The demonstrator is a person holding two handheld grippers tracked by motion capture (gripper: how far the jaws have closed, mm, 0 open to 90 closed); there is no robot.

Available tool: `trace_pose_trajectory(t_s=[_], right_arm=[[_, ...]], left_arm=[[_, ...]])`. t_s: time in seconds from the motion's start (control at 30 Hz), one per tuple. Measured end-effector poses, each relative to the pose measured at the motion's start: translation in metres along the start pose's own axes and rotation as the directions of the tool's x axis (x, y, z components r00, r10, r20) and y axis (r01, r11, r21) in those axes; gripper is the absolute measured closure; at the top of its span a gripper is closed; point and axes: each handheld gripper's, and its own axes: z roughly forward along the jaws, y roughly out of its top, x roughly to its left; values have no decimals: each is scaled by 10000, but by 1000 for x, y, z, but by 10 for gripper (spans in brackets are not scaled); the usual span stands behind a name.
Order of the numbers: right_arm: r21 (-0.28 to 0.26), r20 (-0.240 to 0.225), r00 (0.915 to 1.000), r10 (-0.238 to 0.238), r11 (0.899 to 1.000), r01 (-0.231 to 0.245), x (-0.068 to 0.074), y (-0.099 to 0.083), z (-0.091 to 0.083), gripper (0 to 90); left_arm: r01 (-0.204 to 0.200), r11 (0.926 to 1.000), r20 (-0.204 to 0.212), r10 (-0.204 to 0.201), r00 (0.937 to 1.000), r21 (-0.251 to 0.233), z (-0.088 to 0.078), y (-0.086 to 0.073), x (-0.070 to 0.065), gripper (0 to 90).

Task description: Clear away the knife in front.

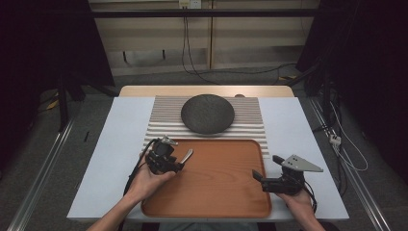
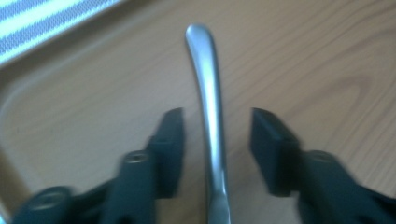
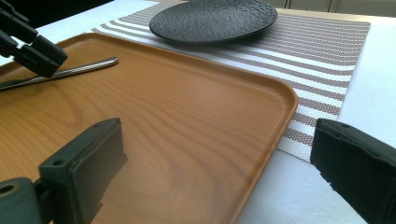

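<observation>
High view, tray: a wooden tray (image 1: 216, 187) is lying at the near side of the white table (image 1: 106, 159), the person's side.
High view, mat and plate: a striped mat (image 1: 250, 120) is lying just beyond the tray, and a dark plate (image 1: 208, 113) is sitting on the mat.
High view, left gripper: the left gripper (image 1: 179, 164) is hovering over the tray's left part, with a metal utensil handle (image 1: 186, 156) poking out past it.
High view, right gripper: the right gripper (image 1: 266, 169) is sitting over the tray's right edge, jaws spread wide.
Left gripper view: the jaws are standing apart on either side of the handle (image 2: 210, 112), gaps showing on both sides (its working end is hidden below the frame).
Right gripper view: both jaws are gaping wide, one over the tray (image 3: 187, 130) and one over the table beside it; the left gripper (image 3: 32, 49) is showing at the tray's far corner over the handle (image 3: 70, 72), and the plate (image 3: 212, 18) is lying beyond the tray on the mat (image 3: 317, 65).
</observation>
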Motion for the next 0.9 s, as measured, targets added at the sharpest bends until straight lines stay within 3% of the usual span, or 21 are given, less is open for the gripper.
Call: trace_pose_trajectory(t_s=[0.07, 0.23, 0.27, 0.33, 0.37, 0.47, 0.53, 0.63, 0.7, 0.83, 0.9], right_arm=[[0, -25, 10000, 16, 10000, -16, -1, 0, 0, 27], [-6, -40, 10000, -56, 10000, 56, 0, 0, 0, 27], [-22, -53, 9999, -92, 10000, 92, 0, 1, 0, 27], [-33, -64, 9999, -124, 9999, 124, 1, 1, -1, 27], [-39, -67, 9999, -147, 9999, 147, 1, 1, -1, 27], [-109, -4, 10000, -97, 9999, 97, 2, 1, -3, 27], [-120, 31, 9999, -107, 9999, 107, 2, 1, -4, 27], [-99, 81, 9999, -127, 9999, 128, 3, 1, -4, 27], [-73, 47, 9999, -140, 9999, 140, 3, 1, -4, 27], [-56, 19, 9997, -225, 9997, 225, 4, 1, -4, 27], [-87, 34, 9998, -205, 9998, 205, 5, 1, -4, 27]], left_arm=[[-347, 9993, -197, 344, 9992, -124, 0, 1, -1, 347], [-562, 9983, -253, 558, 9981, -148, 2, 6, -6, 136], [-640, 9977, -239, 634, 9977, -232, 2, 7, -8, 126], [-762, 9949, 246, 779, 9967, -654, -1, 7, -9, 138], [-791, 9934, 389, 825, 9958, -829, -1, 7, -11, 193], [-1179, 9860, 666, 1263, 9898, -1177, 0, 6, -15, 489], [-1322, 9859, 783, 1405, 9870, -1029, 4, 5, -18, 645], [-1412, 9872, 606, 1457, 9875, -739, 7, 5, -20, 804], [-1553, 9864, 576, 1583, 9857, -535, 10, 4, -21, 894], [-1626, 9867, 315, 1627, 9862, -59, 18, 2, -18, 900], [-1593, 9872, 398, 1594, 9864, -64, 17, 2, -16, 900]])
